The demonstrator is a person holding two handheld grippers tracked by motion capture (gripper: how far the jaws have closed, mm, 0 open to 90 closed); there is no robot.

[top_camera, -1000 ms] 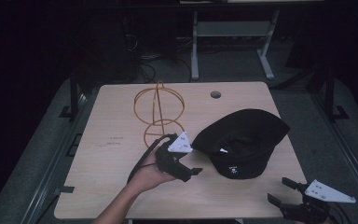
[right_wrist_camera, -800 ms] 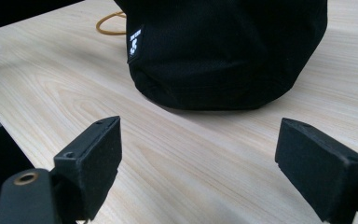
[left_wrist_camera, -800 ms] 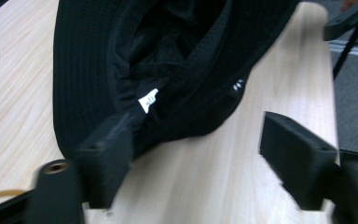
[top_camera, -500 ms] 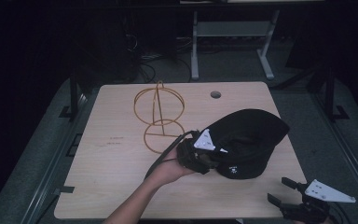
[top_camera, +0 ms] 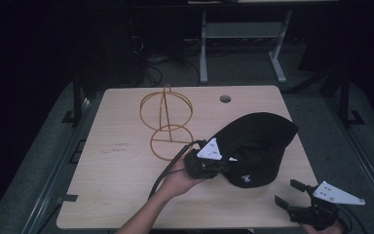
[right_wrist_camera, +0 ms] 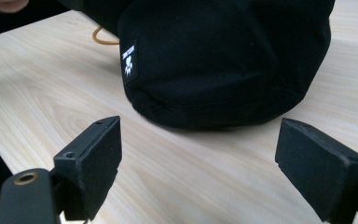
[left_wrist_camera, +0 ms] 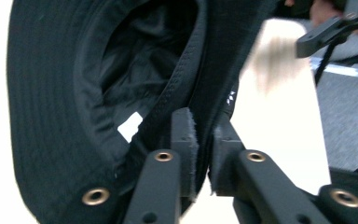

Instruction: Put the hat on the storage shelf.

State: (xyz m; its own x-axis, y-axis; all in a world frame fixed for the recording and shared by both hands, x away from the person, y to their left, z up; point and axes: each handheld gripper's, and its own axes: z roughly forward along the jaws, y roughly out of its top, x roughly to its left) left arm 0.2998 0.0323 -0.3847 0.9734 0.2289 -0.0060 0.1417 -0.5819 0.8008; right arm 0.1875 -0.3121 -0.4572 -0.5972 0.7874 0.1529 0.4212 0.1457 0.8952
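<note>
The left gripper (top_camera: 222,167) had just been closing, and its jaws now pinched the brim of the black bucket hat (top_camera: 258,146), the fabric squeezed between the two pads as the left gripper view (left_wrist_camera: 204,154) showed. The hat lay on the right half of the wooden table (top_camera: 117,170), crown up and tilted, just beside the gold wire stand (top_camera: 166,122), whose base ring sat near the hat's left edge. The right gripper (top_camera: 292,192) hovered off the table's near right corner with its jaws wide apart, holding nothing, the hat's crown (right_wrist_camera: 223,60) lying ahead of its pads.

The grip looked shallow, catching only the brim's edge, so the soft cloth could slide out if the hat were lifted quickly. The limp crown might also sag and snag on the stand's wire loops, tipping that light frame. Whether the pads held one layer or a fold was hard to tell.

Counted: one hat, one wire stand, two grippers, one table.
</note>
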